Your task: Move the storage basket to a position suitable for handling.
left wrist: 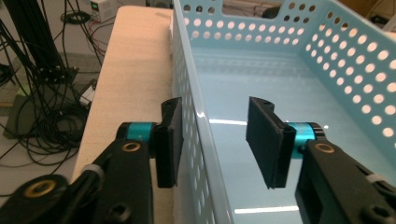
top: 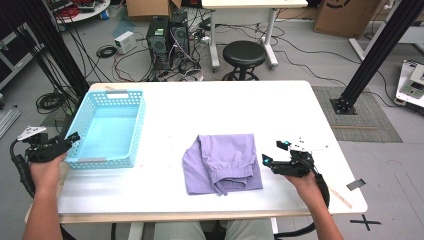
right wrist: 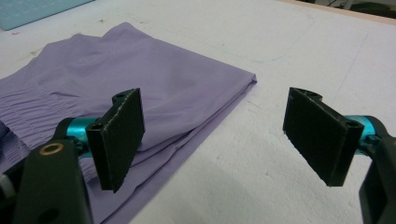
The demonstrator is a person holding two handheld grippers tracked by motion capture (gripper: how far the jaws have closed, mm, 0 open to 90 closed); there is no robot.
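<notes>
Left tongs [left wrist: 215, 140] astride blue basket [left wrist: 196, 93] wall, right tongs [right wrist: 215, 135] agape beside purple garment [right wrist: 154, 88]

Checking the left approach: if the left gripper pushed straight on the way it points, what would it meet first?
Probably the blue basket: the left gripper straddles its near side wall, one jaw outside, one inside, with the left pad apparently against it already.

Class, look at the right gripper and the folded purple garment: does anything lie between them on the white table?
Nothing visible does. The right gripper stands open just beside the folded purple fabric garment, with bare white table between its jaws.
</notes>
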